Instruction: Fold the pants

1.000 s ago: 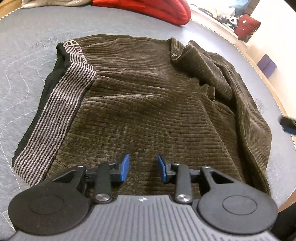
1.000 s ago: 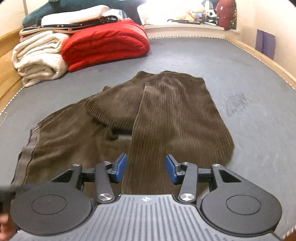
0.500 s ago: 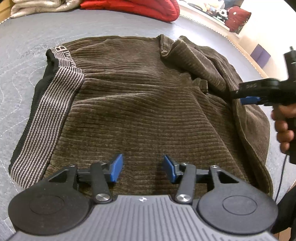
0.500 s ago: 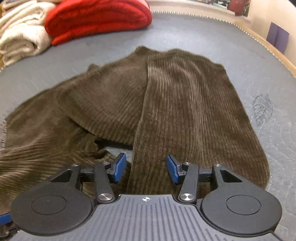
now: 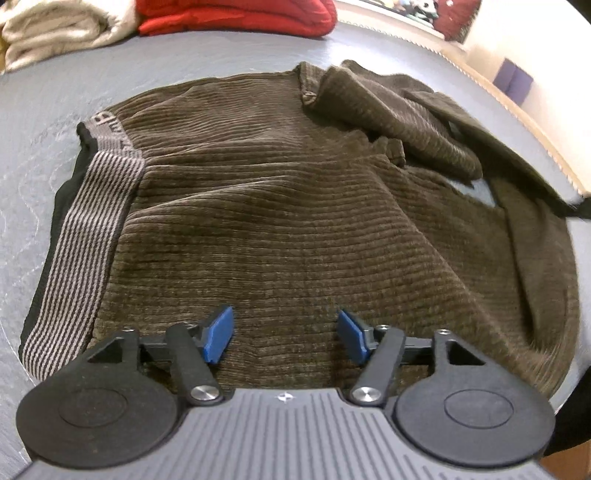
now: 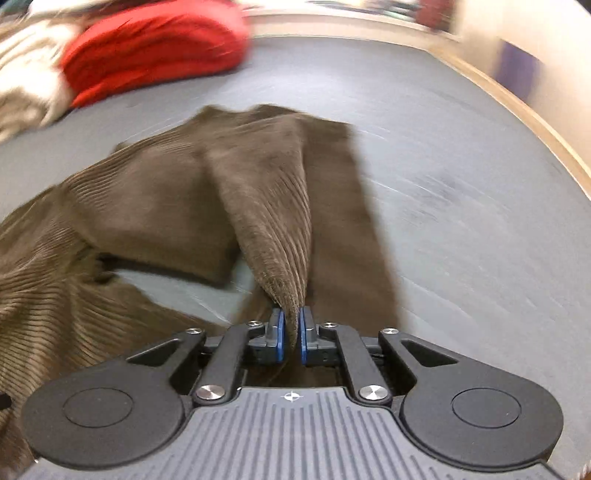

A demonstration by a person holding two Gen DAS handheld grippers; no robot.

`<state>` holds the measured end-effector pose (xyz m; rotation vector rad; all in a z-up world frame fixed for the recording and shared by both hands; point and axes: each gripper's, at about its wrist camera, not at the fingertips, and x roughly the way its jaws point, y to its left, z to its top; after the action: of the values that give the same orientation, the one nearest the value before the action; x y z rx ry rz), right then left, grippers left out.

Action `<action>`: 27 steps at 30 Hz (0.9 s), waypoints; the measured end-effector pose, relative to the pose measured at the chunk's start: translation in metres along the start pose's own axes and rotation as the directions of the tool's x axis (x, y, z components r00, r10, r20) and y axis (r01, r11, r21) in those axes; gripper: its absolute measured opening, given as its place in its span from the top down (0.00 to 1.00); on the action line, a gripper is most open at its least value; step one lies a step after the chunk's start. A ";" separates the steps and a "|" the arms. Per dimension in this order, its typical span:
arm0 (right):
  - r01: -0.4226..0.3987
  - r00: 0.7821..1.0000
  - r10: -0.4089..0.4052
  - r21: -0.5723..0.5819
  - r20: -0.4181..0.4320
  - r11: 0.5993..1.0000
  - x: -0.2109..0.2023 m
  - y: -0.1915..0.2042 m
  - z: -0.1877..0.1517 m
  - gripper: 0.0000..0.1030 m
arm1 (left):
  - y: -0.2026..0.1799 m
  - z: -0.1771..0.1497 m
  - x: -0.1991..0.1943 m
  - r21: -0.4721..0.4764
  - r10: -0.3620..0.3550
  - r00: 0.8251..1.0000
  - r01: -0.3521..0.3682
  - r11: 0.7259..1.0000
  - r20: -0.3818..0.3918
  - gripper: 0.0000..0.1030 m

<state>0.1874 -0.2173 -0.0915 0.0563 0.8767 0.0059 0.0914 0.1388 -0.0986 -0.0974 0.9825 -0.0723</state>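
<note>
On the grey mattress [image 5: 44, 177] lie brown corduroy pants [image 5: 295, 221], spread flat near the waist, legs bunched and crossed. Left gripper [image 5: 283, 334] tilts down over the seat area, jaws wide and just been opening, nothing between them, only cloth below. Right gripper [image 6: 291, 334] also tilts down, jaws just closed tight on a pinched fold of one pant leg, lifting it into a ridge. Left view alone shows the striped grey-black waistband [image 5: 88, 221] at the pants' left edge. Right view, blurred, alone shows the pinch, mattress bare between the legs. Red blanket [image 6: 147, 48] and cream blanket [image 5: 59, 29] sit at the far edge.
</note>
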 end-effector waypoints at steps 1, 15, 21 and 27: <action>0.007 1.000 -0.007 0.035 -0.005 0.999 -0.006 -0.018 -0.011 0.98 | -0.003 -0.001 0.001 0.017 0.008 1.000 -0.008 1.000 0.001 0.30; 0.071 0.992 -0.041 0.264 -0.117 0.962 -0.050 -0.158 -0.138 0.98 | -0.028 -0.008 0.009 0.139 0.097 0.995 -0.098 0.985 0.013 0.21; -0.063 0.997 0.052 0.230 0.053 0.971 -0.064 -0.150 -0.095 0.91 | -0.031 -0.008 0.007 0.110 0.112 0.994 -0.112 0.988 0.000 0.18; -0.077 0.984 0.094 -0.113 0.150 0.991 -0.060 -0.093 -0.012 0.57 | -0.050 -0.021 0.000 0.121 0.158 0.986 -0.150 0.981 -0.056 0.00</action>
<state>0.1384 -0.3113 -0.0576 -0.0053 0.7162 0.1275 0.0736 0.0881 -0.1044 0.0887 1.0456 0.0101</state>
